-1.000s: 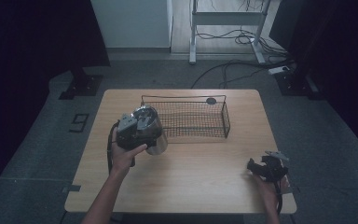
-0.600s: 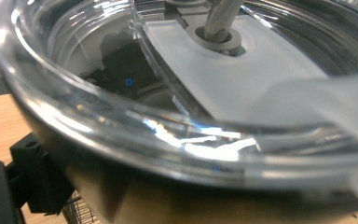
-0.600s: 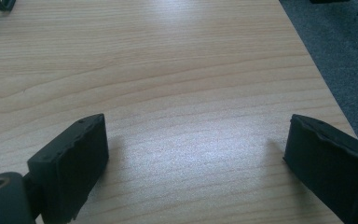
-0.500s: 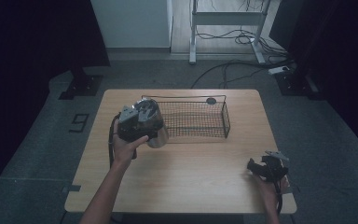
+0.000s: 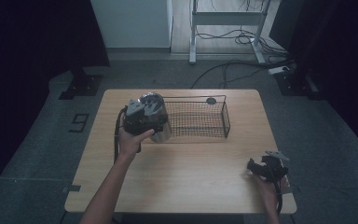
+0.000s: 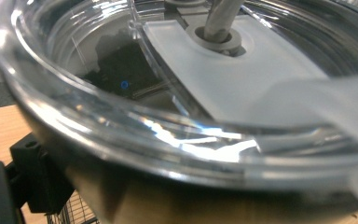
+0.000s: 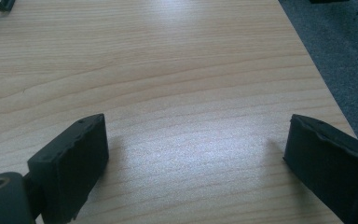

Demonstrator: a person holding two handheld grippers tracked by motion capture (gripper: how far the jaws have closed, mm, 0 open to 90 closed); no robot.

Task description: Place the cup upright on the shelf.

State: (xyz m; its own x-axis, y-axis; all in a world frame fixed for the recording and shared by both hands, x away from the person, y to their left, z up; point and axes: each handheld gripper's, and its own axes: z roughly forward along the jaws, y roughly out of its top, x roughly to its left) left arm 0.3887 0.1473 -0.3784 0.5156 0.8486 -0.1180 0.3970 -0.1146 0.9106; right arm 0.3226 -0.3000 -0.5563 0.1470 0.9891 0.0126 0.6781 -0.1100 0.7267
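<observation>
Brushed steel and clear plastic made up the tumbler [image 5: 157, 116], which the left tool [image 5: 142, 115] held raised at the left end of the wire basket [image 5: 200, 119]. In the left gripper view the tumbler's transparent lid [image 6: 177, 93], with its straw port, pressed close against the camera; one black jaw showed at lower left against the metal wall, so the tool was judged closed on the tumbler's body, though the opposite jaw was hidden behind the cup. The tumbler stood roughly upright, its long axis near vertical, and lay just beside or over the basket's left rim; the pictures did not settle which. The basket extended to the right of the held cup, along the far half of the tabletop [image 5: 191, 177], with a small dark disc [image 5: 210, 101] near its far rim. The coming move was judged to turn on this relation: the basket's open top lay immediately rightward of the tumbler, and the left hand [image 5: 131, 140] was much the nearer. The right tool [image 5: 266, 167] rested well apart at the near right corner, its jaws spread wide over bare wood and holding nothing.
</observation>
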